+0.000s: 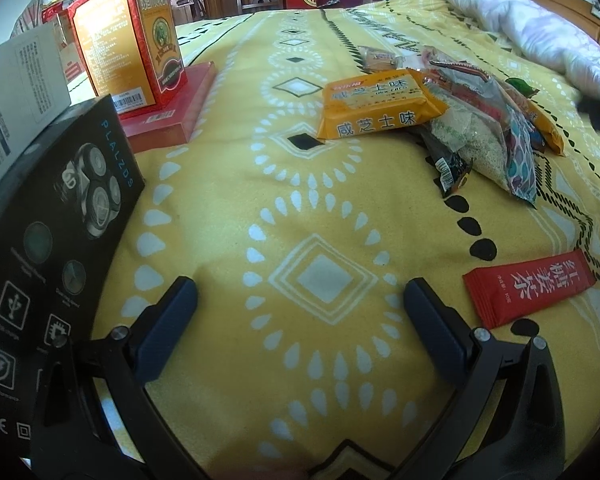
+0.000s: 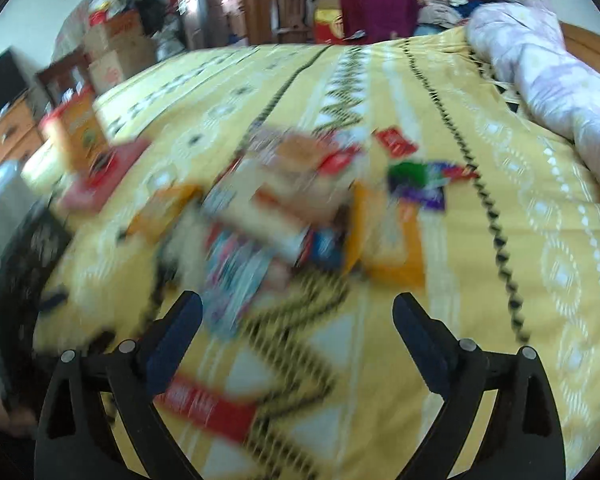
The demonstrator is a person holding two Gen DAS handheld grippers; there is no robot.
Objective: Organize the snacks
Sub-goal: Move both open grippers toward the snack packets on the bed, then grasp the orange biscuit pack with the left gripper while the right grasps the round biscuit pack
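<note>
A pile of snack packets [image 1: 476, 120] lies on the yellow patterned bedspread [image 1: 228, 216], with an orange cracker pack [image 1: 376, 104] at its near left. A red sachet [image 1: 530, 292] lies alone, just right of my left gripper [image 1: 300, 296], which is open and empty low over the bedspread. In the blurred right wrist view, my right gripper [image 2: 298, 312] is open and empty above the bedspread, with the snack pile [image 2: 284, 200] ahead and the red sachet [image 2: 208, 404] under its left finger.
A black shaver box [image 1: 56, 248] stands close on the left, with a white box [image 1: 16, 92] behind it. A red-and-orange carton [image 1: 128, 40] stands on a flat red box [image 1: 172, 108]. A lilac quilt [image 1: 540, 28] lies at the far right.
</note>
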